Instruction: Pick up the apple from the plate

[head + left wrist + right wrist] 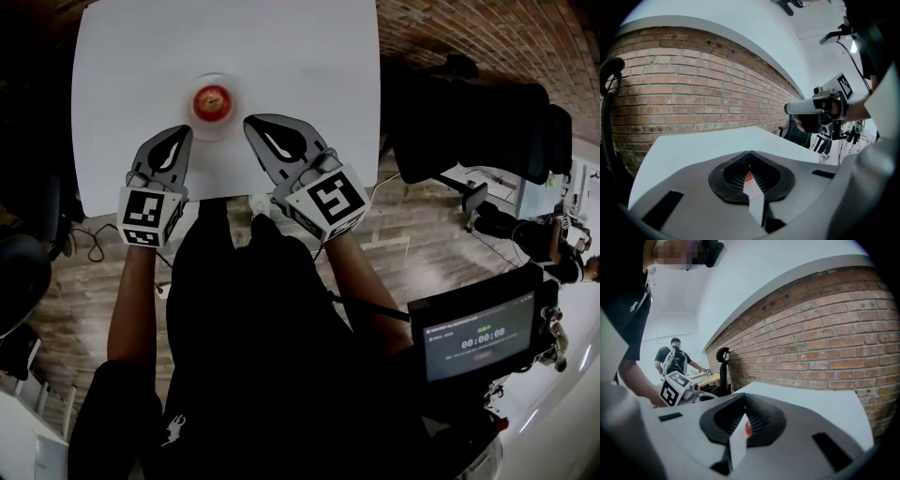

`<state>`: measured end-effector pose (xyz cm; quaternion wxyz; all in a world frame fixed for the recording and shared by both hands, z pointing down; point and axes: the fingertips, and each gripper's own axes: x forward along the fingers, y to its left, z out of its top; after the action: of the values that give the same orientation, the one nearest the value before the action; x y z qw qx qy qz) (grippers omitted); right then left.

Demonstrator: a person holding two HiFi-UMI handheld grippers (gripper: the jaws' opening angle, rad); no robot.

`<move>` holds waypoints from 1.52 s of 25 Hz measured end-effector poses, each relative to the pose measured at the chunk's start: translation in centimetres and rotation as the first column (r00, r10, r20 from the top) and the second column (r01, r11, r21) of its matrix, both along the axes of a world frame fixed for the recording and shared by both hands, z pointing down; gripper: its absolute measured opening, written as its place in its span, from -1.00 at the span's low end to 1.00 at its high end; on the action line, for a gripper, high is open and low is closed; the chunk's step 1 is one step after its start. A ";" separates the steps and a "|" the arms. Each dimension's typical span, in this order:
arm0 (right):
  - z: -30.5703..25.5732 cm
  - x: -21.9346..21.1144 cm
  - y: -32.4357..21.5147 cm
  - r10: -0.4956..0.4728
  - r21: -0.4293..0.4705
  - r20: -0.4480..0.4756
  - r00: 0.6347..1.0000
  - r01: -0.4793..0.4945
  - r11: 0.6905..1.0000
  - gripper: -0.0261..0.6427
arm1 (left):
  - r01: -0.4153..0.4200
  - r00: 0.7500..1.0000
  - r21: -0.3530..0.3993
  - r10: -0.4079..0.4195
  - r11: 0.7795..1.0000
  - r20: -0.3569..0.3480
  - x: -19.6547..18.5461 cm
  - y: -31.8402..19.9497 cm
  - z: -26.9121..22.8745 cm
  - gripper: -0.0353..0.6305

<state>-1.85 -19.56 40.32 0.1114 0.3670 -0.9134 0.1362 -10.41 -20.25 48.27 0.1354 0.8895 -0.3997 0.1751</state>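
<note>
A red apple (212, 102) sits on a small white plate (235, 92) near the front of the white table (281, 47). My left gripper (181, 131) hangs just in front of the plate's left side, shut, with nothing in it. My right gripper (251, 122) is close to the plate's right edge, its jaws also together and empty. In the left gripper view only a red sliver of the apple (748, 176) shows through the gap behind the closed jaws. The right gripper view shows a similar sliver of the apple (748, 428).
The table's front edge (225, 199) runs just under both grippers. A dark office chair (469, 122) stands to the right of the table, and a small screen (480, 336) is lower right. A brick wall (693, 93) lies beyond the table. A person (675, 357) stands far off.
</note>
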 end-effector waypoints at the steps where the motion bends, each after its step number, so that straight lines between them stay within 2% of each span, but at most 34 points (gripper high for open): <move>1: 0.2 0.0 -0.1 0.002 -0.006 -0.002 1.000 -0.002 1.000 -0.91 | -0.004 1.000 -0.005 0.004 1.000 0.001 0.0 0.0 0.3 -0.88; 9: 2.0 -0.5 -0.5 0.007 -0.037 -0.016 1.000 -0.008 0.999 -0.91 | -0.043 0.999 0.003 0.043 0.999 0.015 0.1 -0.8 1.2 -0.87; 16: 2.8 -0.3 -0.8 0.023 -0.058 -0.013 1.000 -0.023 0.998 -0.91 | -0.068 0.997 -0.035 0.070 0.997 0.039 0.8 -1.3 3.4 -0.87; 28: 4.1 0.1 0.0 0.036 -0.097 -0.024 0.999 -0.038 0.995 -0.91 | -0.102 0.993 -0.055 0.105 0.993 0.061 1.6 -1.7 5.1 -0.86; 33: 4.6 0.6 0.1 0.043 -0.111 -0.029 0.999 -0.046 0.993 -0.91 | -0.108 0.991 -0.070 0.114 0.992 0.076 1.9 -1.9 6.1 -0.54; 38: 5.0 1.2 0.0 0.059 -0.119 -0.031 0.998 -0.062 0.991 -0.91 | -0.124 0.987 -0.077 0.131 0.989 0.097 2.3 -2.3 7.0 -0.32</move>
<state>-0.70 -19.61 45.28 0.1413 0.3892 -0.8904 0.1889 -8.14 -22.55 55.29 0.1348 0.8979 -0.3418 0.2425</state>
